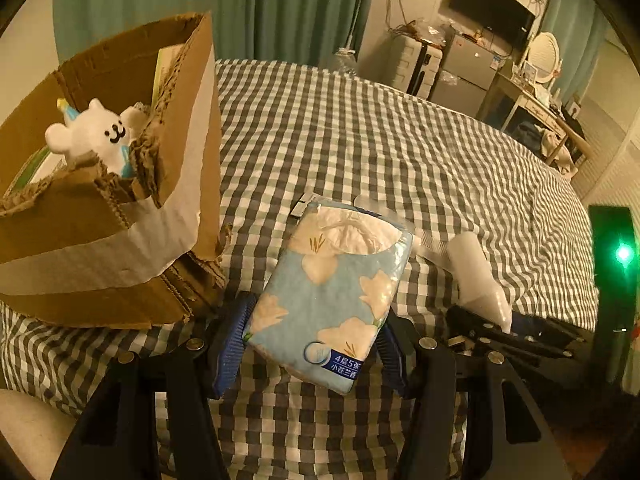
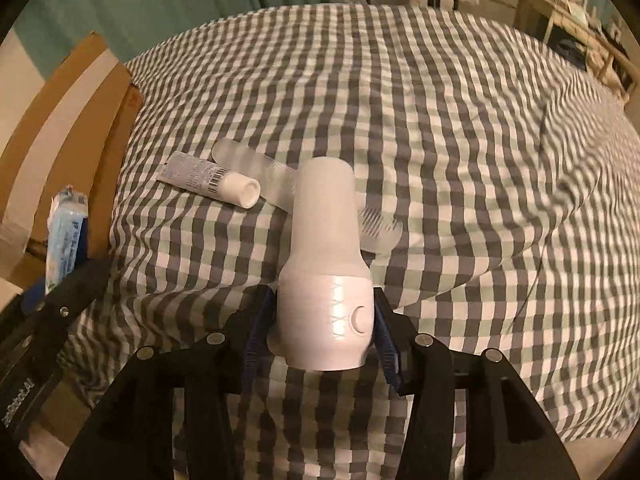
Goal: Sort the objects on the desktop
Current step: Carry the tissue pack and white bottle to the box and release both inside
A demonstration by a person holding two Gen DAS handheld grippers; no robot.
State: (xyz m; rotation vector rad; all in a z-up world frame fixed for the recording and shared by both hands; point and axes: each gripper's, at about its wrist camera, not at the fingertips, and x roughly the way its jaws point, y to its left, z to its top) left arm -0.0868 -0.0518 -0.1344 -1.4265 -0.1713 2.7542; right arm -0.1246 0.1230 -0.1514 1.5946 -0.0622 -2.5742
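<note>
Between left pads: tissue pack (image 1: pixel 326 300), gripped by left gripper (image 1: pixel 312 344) above checked bedspread (image 1: pixel 360 140).
Right gripper (image 2: pixel 320 340): clamps white device (image 2: pixel 326 280).
Beyond: tube (image 2: pixel 212 182), comb (image 2: pixel 376 228).
Left side: cardboard box (image 1: pixel 100 240), plush bear (image 1: pixel 100 136) inside.

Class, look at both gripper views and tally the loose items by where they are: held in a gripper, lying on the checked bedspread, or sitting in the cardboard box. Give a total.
Held: 2, tissue pack in the left gripper, white bottle in the right gripper
On bedspread: 3, tube, clear bottle, comb
In box: 1, bear
Total: 6
</note>
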